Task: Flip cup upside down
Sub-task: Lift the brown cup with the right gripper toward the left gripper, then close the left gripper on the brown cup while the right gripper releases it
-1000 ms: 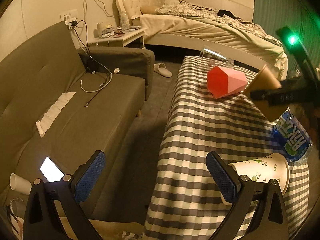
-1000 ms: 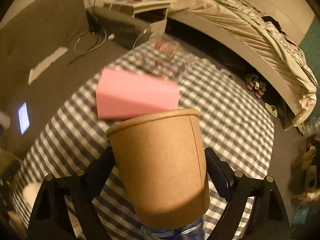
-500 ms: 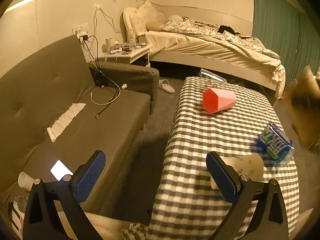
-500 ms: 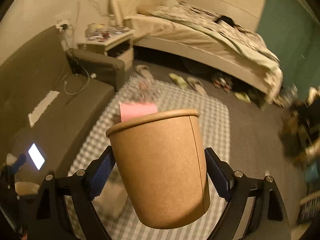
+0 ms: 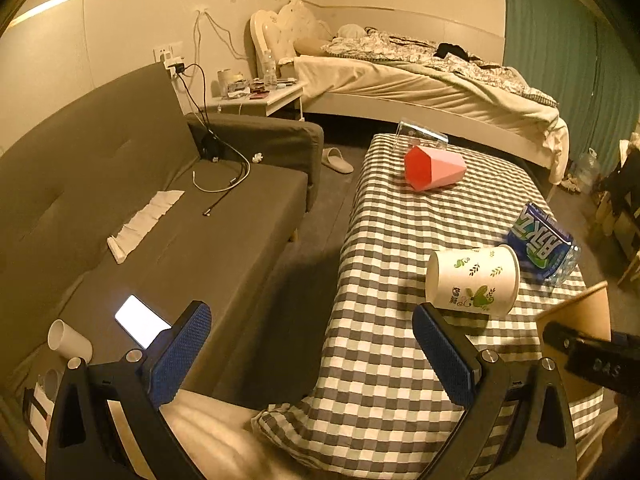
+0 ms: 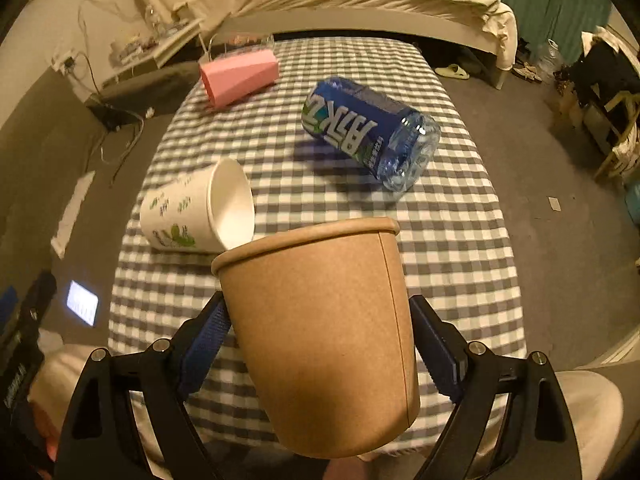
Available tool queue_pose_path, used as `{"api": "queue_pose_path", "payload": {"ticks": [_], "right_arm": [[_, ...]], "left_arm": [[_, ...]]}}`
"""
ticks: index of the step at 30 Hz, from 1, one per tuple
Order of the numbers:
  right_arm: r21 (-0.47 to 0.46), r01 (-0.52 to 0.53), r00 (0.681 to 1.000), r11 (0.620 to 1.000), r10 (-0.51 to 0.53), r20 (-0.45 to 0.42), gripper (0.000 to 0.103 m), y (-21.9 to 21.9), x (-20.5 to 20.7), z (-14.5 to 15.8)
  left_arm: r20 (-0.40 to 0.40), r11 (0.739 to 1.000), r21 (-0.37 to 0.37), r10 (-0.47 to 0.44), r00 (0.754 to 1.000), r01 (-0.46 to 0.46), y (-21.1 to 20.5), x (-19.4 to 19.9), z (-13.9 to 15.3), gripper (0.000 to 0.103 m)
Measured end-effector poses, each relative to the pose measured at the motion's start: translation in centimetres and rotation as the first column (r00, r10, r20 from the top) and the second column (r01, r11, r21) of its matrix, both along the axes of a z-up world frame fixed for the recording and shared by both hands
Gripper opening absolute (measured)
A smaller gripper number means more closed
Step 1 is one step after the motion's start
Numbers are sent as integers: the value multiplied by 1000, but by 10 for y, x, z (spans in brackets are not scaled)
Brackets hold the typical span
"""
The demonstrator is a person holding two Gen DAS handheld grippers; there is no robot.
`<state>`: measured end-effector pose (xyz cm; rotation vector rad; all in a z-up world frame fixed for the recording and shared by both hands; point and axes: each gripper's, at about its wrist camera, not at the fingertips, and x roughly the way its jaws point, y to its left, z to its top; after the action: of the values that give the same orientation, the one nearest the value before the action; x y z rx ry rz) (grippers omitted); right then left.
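Note:
My right gripper (image 6: 320, 344) is shut on a brown paper cup (image 6: 324, 332), held in the air above the near end of the checkered table (image 6: 460, 248), its rim pointing away from the camera. The cup's edge also shows in the left wrist view (image 5: 576, 308) at the right. A white paper cup with green leaf prints (image 5: 472, 282) lies on its side on the table, and in the right wrist view (image 6: 196, 212) it is left of the brown cup. My left gripper (image 5: 312, 352) is open and empty, near the table's near left corner.
A blue-labelled water bottle (image 6: 368, 132) lies on its side at mid table. A pink faceted container (image 5: 434, 168) lies further back with a clear box (image 5: 420, 134) behind it. A grey sofa (image 5: 160, 216) with a lit phone (image 5: 142, 320) stands left. A bed (image 5: 420, 80) is behind.
The right gripper carried the brown cup from over the table's far part back to its near end. The left gripper drew back and up, away from the white cup.

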<state>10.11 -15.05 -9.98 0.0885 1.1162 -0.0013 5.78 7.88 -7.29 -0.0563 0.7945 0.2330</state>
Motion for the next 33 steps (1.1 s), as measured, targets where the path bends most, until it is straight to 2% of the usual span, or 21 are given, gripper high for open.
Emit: {"api": "queue_pose_path", "payload": {"ticks": [3,7,11,14,15,18,24,29,33], "right_arm": [[-30,9,1000,999,-8,15,88,3,9,-6],[-3,20,1000,1000,-20,-4,88,1,14,-23],[-8,-5,1000,1000,6,23,88,0,12,-26],[66,-38,999,997,36,22,89,-4,12,-24],[93,-42,998,995,37,51,95,-8,8,-17],[98,-61,987,993,46,154,103,-18,-5,9],[43,-45,938,998,27,345,103,-62,-40,69],[-26,36,913,999,-22,408,103,-101,-67,80],[3,104,908,995,-96,407,103,-135,-85,68]], "left_arm": [[9,1000,9,1,1000,-1,-3,-1,1,103],[5,1000,16,4,1000,-4,-4,0,-3,103],[-16,1000,-2,7,1000,-7,-7,5,-8,103],[-8,1000,-8,-1,1000,1,-13,6,-4,103],[-2,1000,-9,-3,1000,3,-16,5,-2,103],[6,1000,-18,-16,1000,16,-29,2,5,103],[33,996,-38,-77,996,79,-75,-13,23,103],[29,986,-67,-150,988,152,-124,-21,23,103],[5,975,-85,-204,979,204,-159,-19,13,103]]}}
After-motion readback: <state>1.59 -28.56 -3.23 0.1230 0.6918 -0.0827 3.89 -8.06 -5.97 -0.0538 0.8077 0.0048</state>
